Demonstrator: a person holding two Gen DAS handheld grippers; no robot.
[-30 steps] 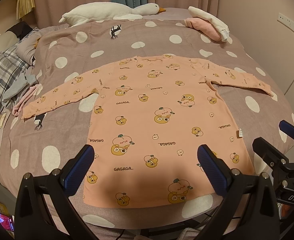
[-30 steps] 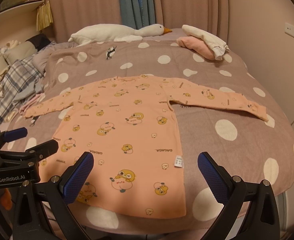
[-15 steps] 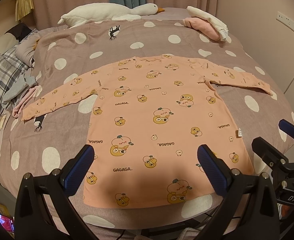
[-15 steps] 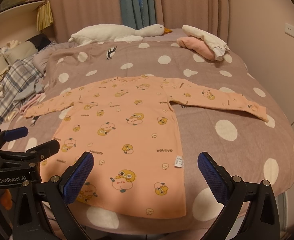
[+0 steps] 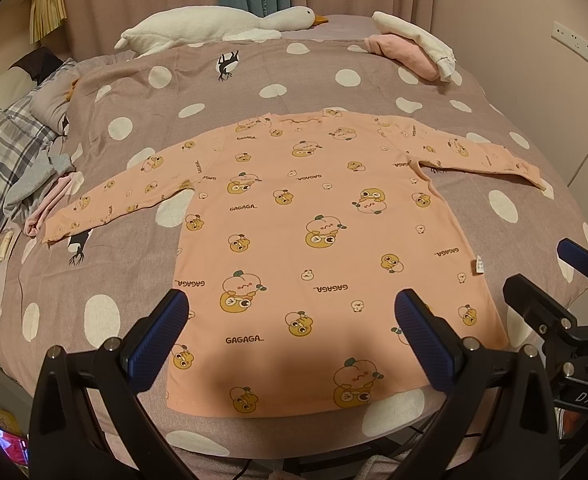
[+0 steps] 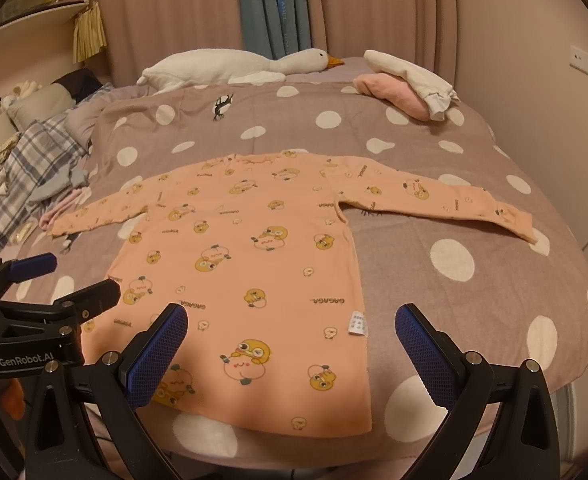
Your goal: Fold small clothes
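While both sleeves are spread out sideways, the peach shirt [image 5: 318,248] is laid flat on the dotted bedspread [image 5: 133,80], ahead of and partly between the blue fingers [image 5: 153,340] of the left gripper [image 5: 294,338], which are held wide apart, gripping nothing. The right gripper [image 6: 294,344] is likewise held wide over the hem. Beyond, a plush goose [image 6: 233,65] is seen.

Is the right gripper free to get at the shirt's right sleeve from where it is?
Probably yes. The right gripper is open and empty, and the sleeve lies flat on the bedspread with nothing between them.
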